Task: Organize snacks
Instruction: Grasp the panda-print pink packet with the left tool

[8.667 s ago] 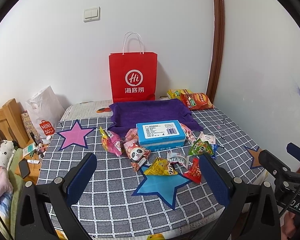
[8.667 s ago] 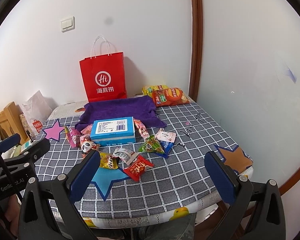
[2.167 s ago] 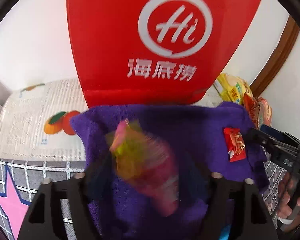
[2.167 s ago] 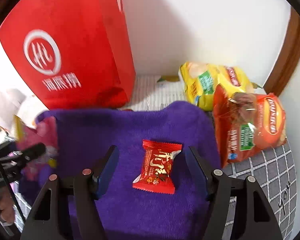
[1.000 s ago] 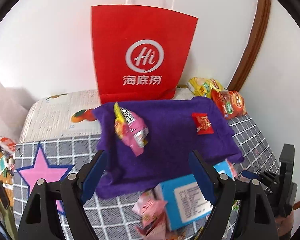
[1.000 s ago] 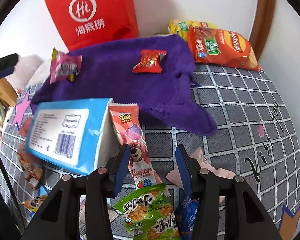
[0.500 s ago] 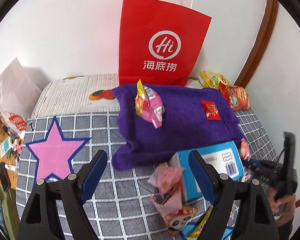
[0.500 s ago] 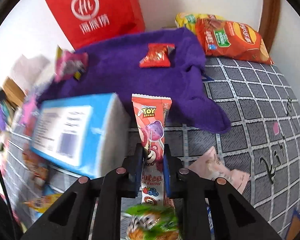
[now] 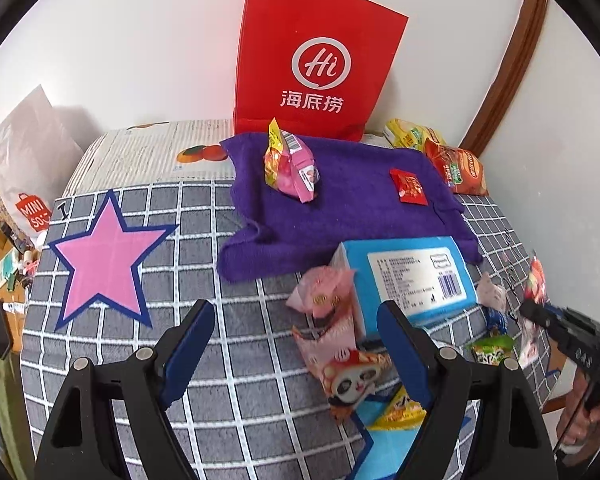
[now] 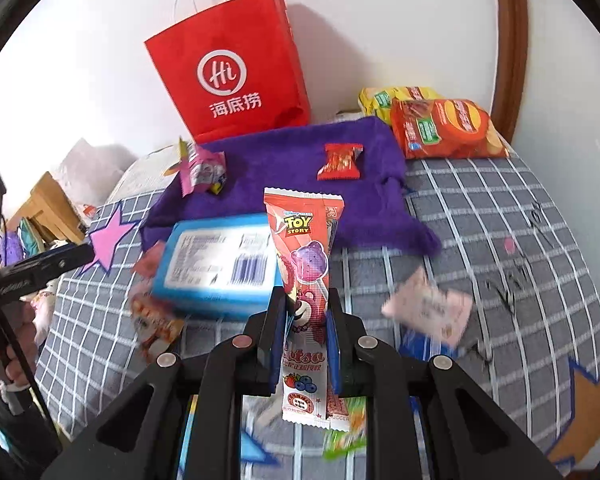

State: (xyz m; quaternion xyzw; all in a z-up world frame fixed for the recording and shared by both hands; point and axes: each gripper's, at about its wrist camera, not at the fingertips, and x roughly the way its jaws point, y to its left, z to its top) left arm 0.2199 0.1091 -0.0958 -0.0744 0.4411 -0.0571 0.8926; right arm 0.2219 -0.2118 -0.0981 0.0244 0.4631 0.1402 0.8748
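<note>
My right gripper [image 10: 307, 312] is shut on a long red Toy Story lollipop packet [image 10: 306, 252], which hangs lifted above the checked tablecloth. A purple towel [image 10: 284, 168] lies at the back with a pink and yellow candy bag [image 10: 202, 170] and a small red candy [image 10: 339, 162] on it. My left gripper [image 9: 296, 320] stands open over the cloth, nothing between its fingers. To its right lie a pink wrapper [image 9: 324, 292] and a panda snack packet [image 9: 352, 372]. The right gripper [image 9: 540, 312] shows at the left wrist view's right edge with the packet.
A blue box [image 9: 412, 276] lies in front of the towel. A red paper bag [image 9: 316, 60] stands against the wall. Chip bags [image 10: 440, 124] lie at the back right. Several small snacks [image 10: 428, 308] lie near the box. A pink star [image 9: 104, 260] marks the cloth at left.
My right gripper shut on the lollipop packet beside the blue box and lifted it off the cloth. My left gripper drew back from the towel, still open, toward the pink wrappers.
</note>
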